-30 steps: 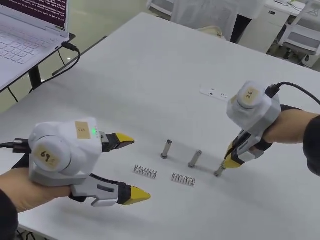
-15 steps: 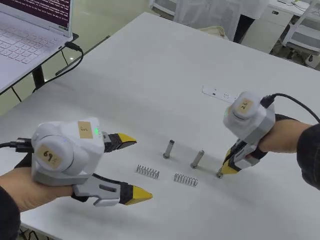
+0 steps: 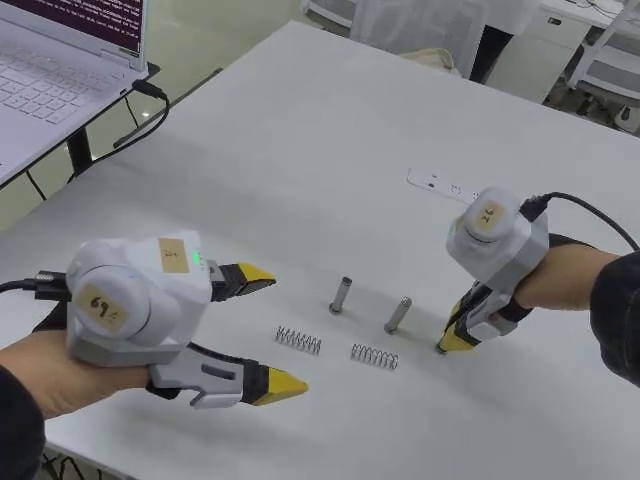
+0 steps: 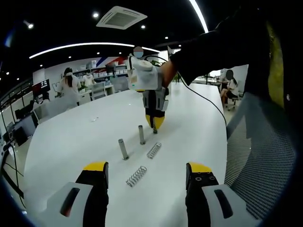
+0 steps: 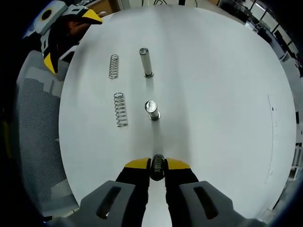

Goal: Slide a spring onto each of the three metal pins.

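pins (image 3: 341, 295) (image 3: 398, 315): two, upright, bare | springs (image 3: 298, 340) (image 3: 374, 356): two, flat beside them | third spring (image 5: 157, 168): pinched in right tongs (image 5: 156, 163)

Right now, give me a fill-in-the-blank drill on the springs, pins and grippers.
1. The right gripper is shut on one spring, and ____ loose springs lie on the table.
2. The left gripper holds nothing; its jaws stand ____.
3. The bare pins standing on the table number ____.
Missing words: two; open; two.
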